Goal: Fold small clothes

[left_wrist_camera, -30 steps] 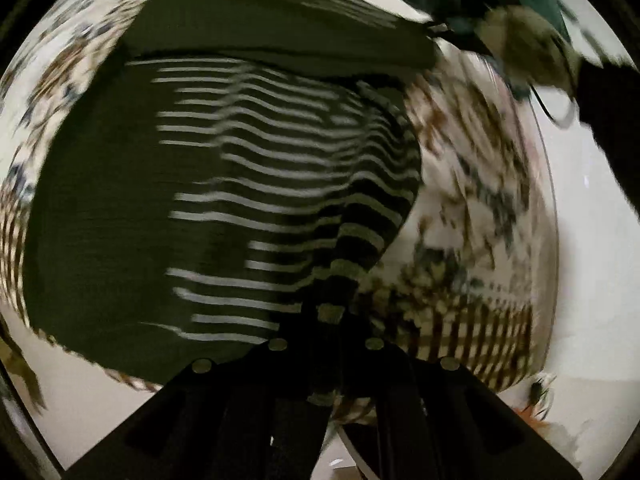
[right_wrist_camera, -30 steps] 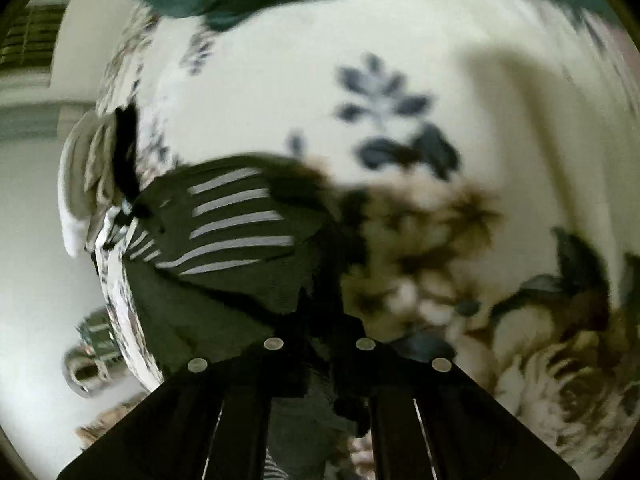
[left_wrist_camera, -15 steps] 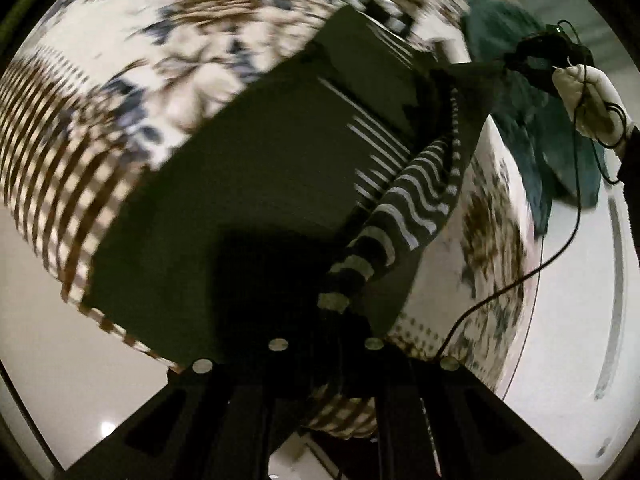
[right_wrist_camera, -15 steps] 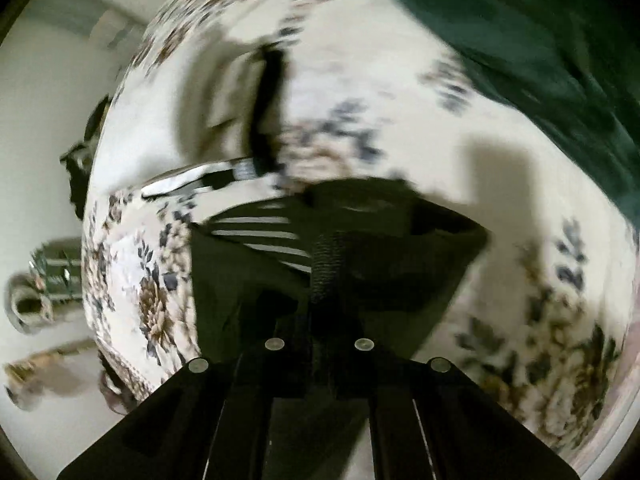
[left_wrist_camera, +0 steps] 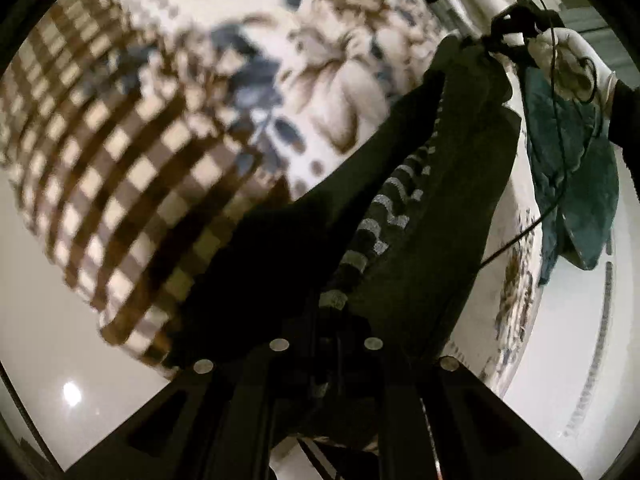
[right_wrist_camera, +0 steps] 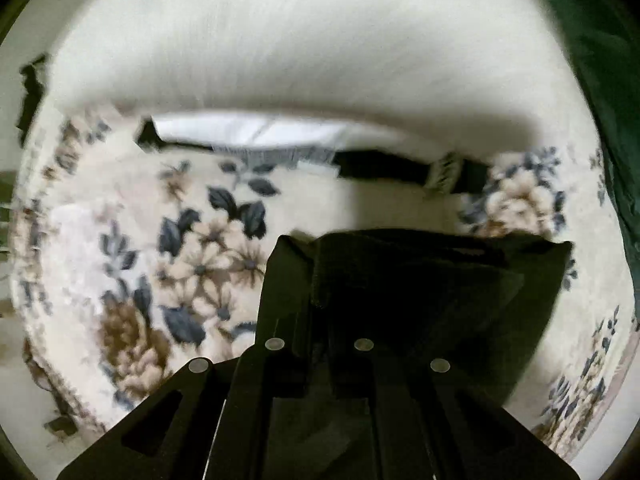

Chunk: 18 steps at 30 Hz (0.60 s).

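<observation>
The left gripper [left_wrist_camera: 326, 344] is pressed together on one end of a dark garment [left_wrist_camera: 420, 216], pinching the cloth at a hem edged with pale stripes. From that pinch the garment stretches up and to the right, off the bed, to the right gripper [left_wrist_camera: 490, 46], which the left wrist view shows far off at the top right, held in a white-gloved hand [left_wrist_camera: 572, 68]. A thin black cable [left_wrist_camera: 556, 184] hangs down from that hand.

In the right wrist view, the right gripper [right_wrist_camera: 318, 346] is closed on a bunched fold of the same dark garment [right_wrist_camera: 420, 280], which fills the space just ahead of its fingers and drapes off to the right.

Below the garment lies a bed covered with a cream bedspread [right_wrist_camera: 132, 240] printed with brown and blue flowers; in the left wrist view its border shows a brown and cream check pattern. A dark green cloth [left_wrist_camera: 572, 184] lies over the bed's far edge in the left wrist view, and appears at the upper right edge of the right wrist view. A white pillow [right_wrist_camera: 280, 40] spans the top of the right wrist view, with folded white and dark items [right_wrist_camera: 248, 130] lying along its lower edge. Both views are blurred.
</observation>
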Motion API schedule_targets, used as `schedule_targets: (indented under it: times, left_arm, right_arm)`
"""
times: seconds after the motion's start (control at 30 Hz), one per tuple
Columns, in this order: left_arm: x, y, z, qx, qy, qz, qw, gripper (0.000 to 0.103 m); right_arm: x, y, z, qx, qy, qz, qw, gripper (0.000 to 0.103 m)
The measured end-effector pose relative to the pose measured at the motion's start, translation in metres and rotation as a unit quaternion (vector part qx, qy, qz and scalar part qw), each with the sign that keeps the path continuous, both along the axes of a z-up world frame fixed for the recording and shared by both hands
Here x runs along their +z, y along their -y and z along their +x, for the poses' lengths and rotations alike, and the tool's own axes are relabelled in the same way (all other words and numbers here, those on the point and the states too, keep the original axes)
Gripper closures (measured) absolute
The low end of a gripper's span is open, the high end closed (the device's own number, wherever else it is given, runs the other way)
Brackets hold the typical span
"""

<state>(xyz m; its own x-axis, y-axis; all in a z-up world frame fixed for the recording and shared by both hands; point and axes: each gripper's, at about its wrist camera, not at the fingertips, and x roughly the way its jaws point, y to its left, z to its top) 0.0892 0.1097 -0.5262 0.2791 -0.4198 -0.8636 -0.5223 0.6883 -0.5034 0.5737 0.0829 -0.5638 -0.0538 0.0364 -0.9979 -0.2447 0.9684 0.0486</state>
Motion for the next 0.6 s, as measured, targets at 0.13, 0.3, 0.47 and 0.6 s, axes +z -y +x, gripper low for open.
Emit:
schedule_targets:
  times: [0.13,0.3,0.47,0.6]
  left_arm:
    - [-0.022,-0.028,-0.014,0.014,-0.035,-0.035,0.9987,0.072]
    - [-0.014,-0.066,-0.044,0.026,-0.042,-0.048,0.9976,0.046]
    - [0.001,-0.06,-0.027,-0.031,-0.026,-0.047,0.9981,0.043]
    - [0.001,-0.027,-0.001,-0.08,-0.018,-0.036,0.996,0.043]
  right_arm:
    - [-0.005,0.008,-0.021,-0.012,-0.02,0.024,0.999,0.08]
    - [0.022,0.048,-0.107,0.027,-0.034,0.057,0.997,0.05]
    - [0.018,0.128,-0.234,-0.014,-0.079,0.072,0.994,0.048]
    - [-0.007,0.185,-0.323,-0.086,-0.121,0.074,0.986,0.048]
